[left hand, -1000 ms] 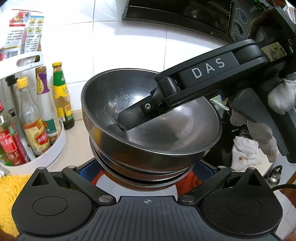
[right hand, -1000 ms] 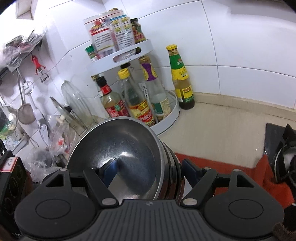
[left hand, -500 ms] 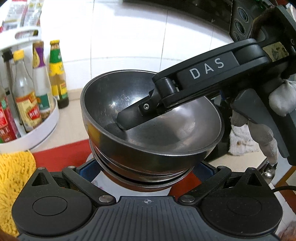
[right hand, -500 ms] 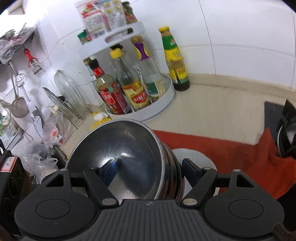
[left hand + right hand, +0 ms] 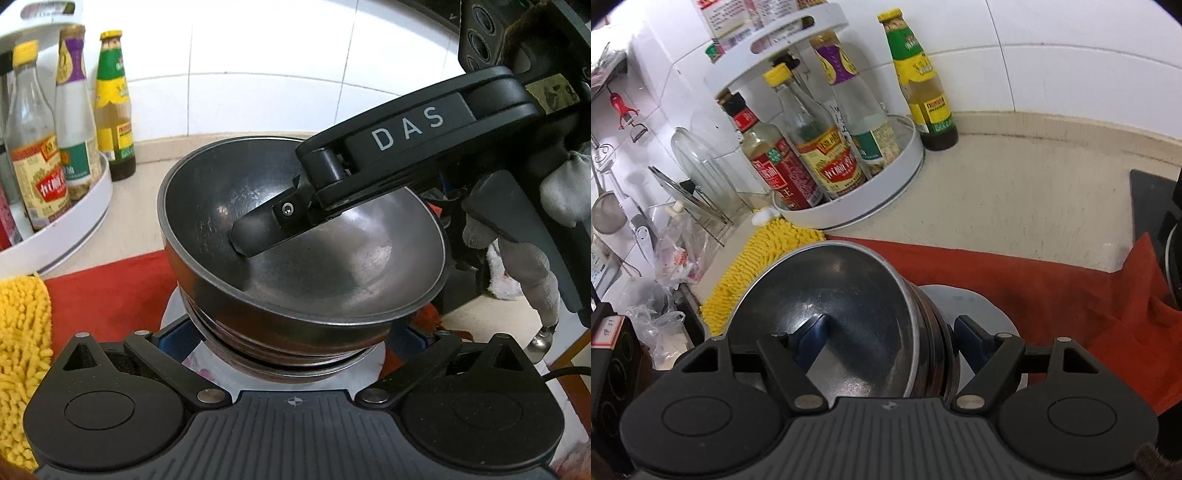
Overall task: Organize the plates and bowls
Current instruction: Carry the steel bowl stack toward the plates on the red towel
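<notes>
A stack of nested steel bowls (image 5: pixel 303 258) is held in the air over a white plate (image 5: pixel 221 373) on a red cloth (image 5: pixel 110 291). My left gripper (image 5: pixel 291 336) has its blue pads on either side of the stack's base and is shut on it. My right gripper (image 5: pixel 886 332) clamps the stack's rim: one finger (image 5: pixel 812 332) lies inside the top bowl (image 5: pixel 846 314), the other outside. The right gripper's finger (image 5: pixel 273 229) shows inside the bowl in the left wrist view. The white plate (image 5: pixel 971 302) lies just beyond the stack.
A white turntable rack (image 5: pixel 879 199) of sauce bottles stands at the back left, with a green-capped bottle (image 5: pixel 919 85) beside it. A yellow shaggy mat (image 5: pixel 768 254) lies left of the red cloth (image 5: pixel 1052 295). A black stove edge (image 5: pixel 1152 206) is at the right. Pot lids and utensils hang far left.
Both grippers have carried the bowl stack downward and forward. The red cloth and white plate have come into view beneath it. The grips have not changed.
</notes>
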